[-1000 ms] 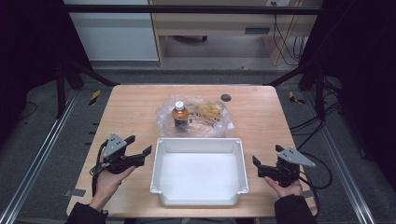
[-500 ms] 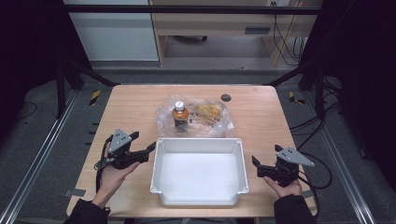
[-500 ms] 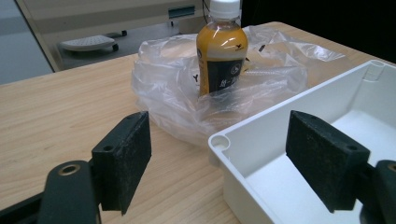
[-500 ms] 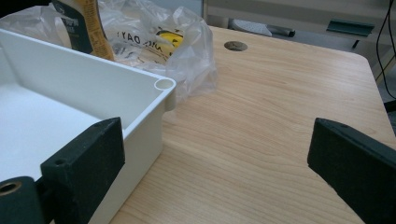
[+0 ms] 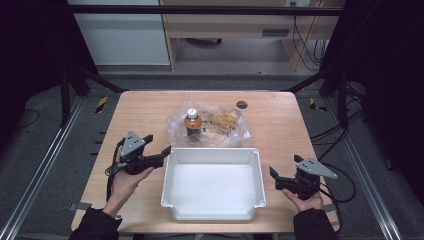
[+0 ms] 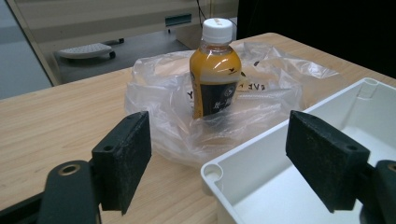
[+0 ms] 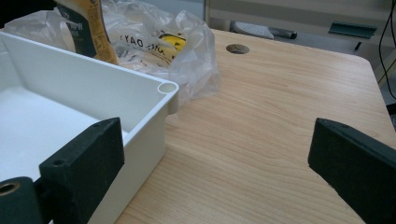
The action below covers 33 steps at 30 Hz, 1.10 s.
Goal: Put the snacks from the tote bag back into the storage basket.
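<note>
The left gripper (image 5: 159,150), jaws wide, points at the bottle (image 6: 215,70) mid-frame; the slippery bag (image 6: 163,112) could make it tip. The right gripper (image 5: 273,178) waits wide open.

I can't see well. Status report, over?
Both tools open: left tool aimed at bottle, right tool beside tray. Bottle upright in plastic bag. Nothing between.

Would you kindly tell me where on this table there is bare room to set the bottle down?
The white plastic tray is empty inside. Bare wood lies right of the crinkled clear plastic bag, around the small dark round hole, and along the light wooden table at its far left. It is crowded mid-table, where the orange white-capped bottle stands in the bag against the tray's far wall.
</note>
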Tool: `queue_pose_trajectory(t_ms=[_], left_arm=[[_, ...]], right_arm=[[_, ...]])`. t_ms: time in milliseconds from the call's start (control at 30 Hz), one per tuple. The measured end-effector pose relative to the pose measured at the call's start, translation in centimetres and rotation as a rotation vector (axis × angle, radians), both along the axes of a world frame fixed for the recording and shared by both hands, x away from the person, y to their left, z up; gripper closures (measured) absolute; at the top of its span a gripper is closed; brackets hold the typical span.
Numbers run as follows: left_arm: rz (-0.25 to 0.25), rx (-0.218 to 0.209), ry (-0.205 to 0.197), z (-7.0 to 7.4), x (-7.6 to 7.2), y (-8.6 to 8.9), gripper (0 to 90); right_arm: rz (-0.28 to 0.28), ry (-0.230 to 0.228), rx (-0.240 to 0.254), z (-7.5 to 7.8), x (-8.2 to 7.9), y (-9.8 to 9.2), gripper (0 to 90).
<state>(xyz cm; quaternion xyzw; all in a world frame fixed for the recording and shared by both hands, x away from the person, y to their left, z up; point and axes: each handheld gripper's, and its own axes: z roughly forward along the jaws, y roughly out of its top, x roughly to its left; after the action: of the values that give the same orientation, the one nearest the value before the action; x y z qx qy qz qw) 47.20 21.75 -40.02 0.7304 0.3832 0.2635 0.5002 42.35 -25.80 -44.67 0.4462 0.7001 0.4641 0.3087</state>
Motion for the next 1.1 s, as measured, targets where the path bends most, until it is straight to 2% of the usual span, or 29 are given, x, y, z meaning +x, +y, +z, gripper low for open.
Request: queue_pose_trajectory(t_ms=[467, 1100], left_arm=[[0.001, 0.012, -0.01, 0.3, 1.2, -1.2, 23.2], [-0.001, -0.001, -0.016, 0.5, 2.6, -2.7, 25.0]], right_arm=[[0.003, 0.002, -0.011, 0.0, 0.0, 0.0, 4.5], [0.01, 0.007, -0.008, 0.0, 0.2, 0.1, 4.8]])
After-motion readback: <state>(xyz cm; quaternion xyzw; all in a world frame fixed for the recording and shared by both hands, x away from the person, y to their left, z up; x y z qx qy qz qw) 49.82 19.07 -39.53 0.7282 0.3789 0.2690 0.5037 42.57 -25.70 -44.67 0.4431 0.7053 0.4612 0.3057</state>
